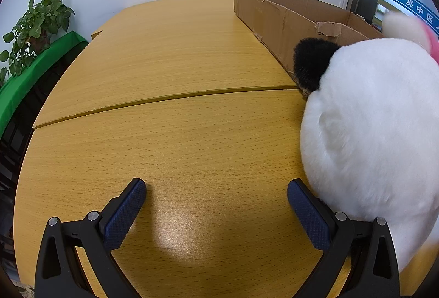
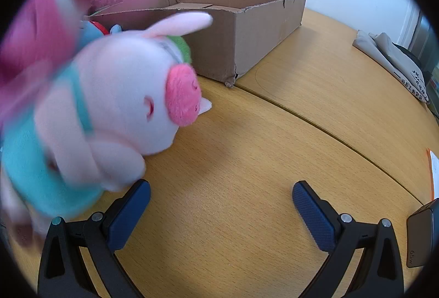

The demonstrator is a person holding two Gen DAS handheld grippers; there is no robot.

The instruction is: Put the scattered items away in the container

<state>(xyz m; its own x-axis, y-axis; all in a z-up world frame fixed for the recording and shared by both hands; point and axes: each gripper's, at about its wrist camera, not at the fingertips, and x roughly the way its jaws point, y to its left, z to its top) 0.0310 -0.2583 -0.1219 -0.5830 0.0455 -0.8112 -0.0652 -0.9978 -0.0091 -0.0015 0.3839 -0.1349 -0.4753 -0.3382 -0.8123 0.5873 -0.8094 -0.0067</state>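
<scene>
Left wrist view first: the left gripper [image 1: 216, 196] sits low in the frame over the bare wooden table [image 1: 178, 155], its jaws spread wide with nothing between them. A big white plush toy [image 1: 378, 138] with a black ear fills the right side of the frame; its fur touches the outside of the right-hand finger, yet it is not gripped. Behind it, in the upper right, a cardboard box [image 1: 277, 15] with torn edges stands on the table, and the toy's black ear lies just in front of the box's near wall. A potted plant [image 1: 35, 26] stands at the upper left beside something green.

Right wrist view next: the right gripper [image 2: 221, 197] also hovers low over the table [image 2: 247, 160], jaws released and empty. A pink pig plush [image 2: 115, 111] with a bright pink snout and teal clothing crowds the left half of the frame, blurred, its lower part just beside the left-hand finger; I cannot tell whether it touches. Blurred pink and red shapes sit in the upper left, too smeared to identify. The cardboard box [image 2: 247, 34] lies at the upper centre, open on top, with something blue and red showing at its left end behind the pig. A grey cloth bag [image 2: 392, 62] rests at the right edge, and a dark block [image 2: 419, 235] sits at the lower right.
</scene>
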